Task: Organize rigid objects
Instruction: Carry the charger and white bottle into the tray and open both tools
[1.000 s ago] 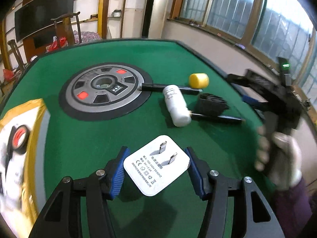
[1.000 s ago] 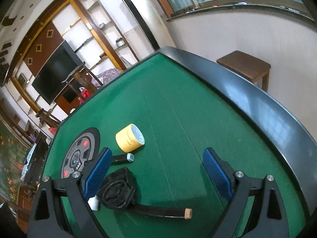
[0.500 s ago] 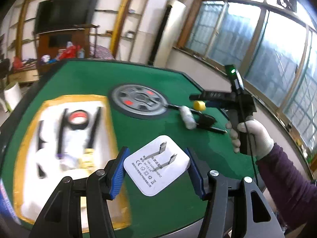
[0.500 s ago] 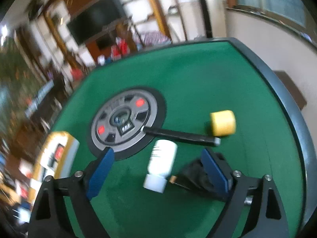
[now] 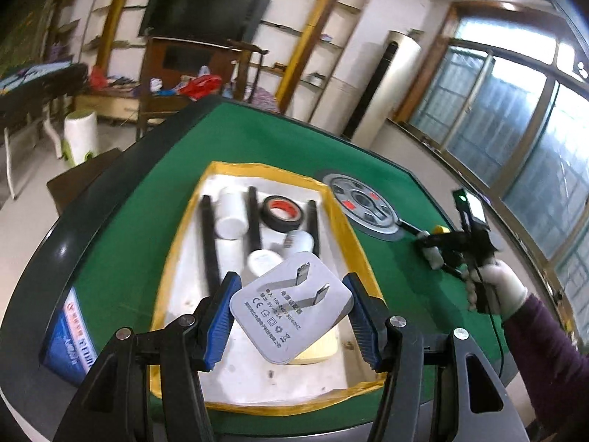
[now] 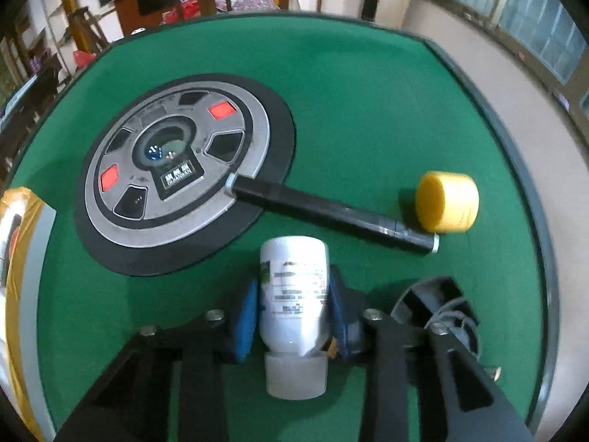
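table [image 6: 349, 84]: matt green felt, glossy dark rim
charger [image 5: 291, 311], between left tongs: smooth matt white plastic, metal prongs
bottle [image 6: 293, 291], between right tongs: glossy white plastic, paper label
cap [image 6: 447, 200], beyond: smooth yellow plastic

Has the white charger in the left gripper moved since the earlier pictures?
Yes. The white charger, clamped in the left gripper, now hangs over the yellow-rimmed tray, not the green felt.

White plug adapter [image 5: 291, 307] in left hand-held gripper [image 5: 291, 316], above yellow-rimmed tray [image 5: 176, 258].
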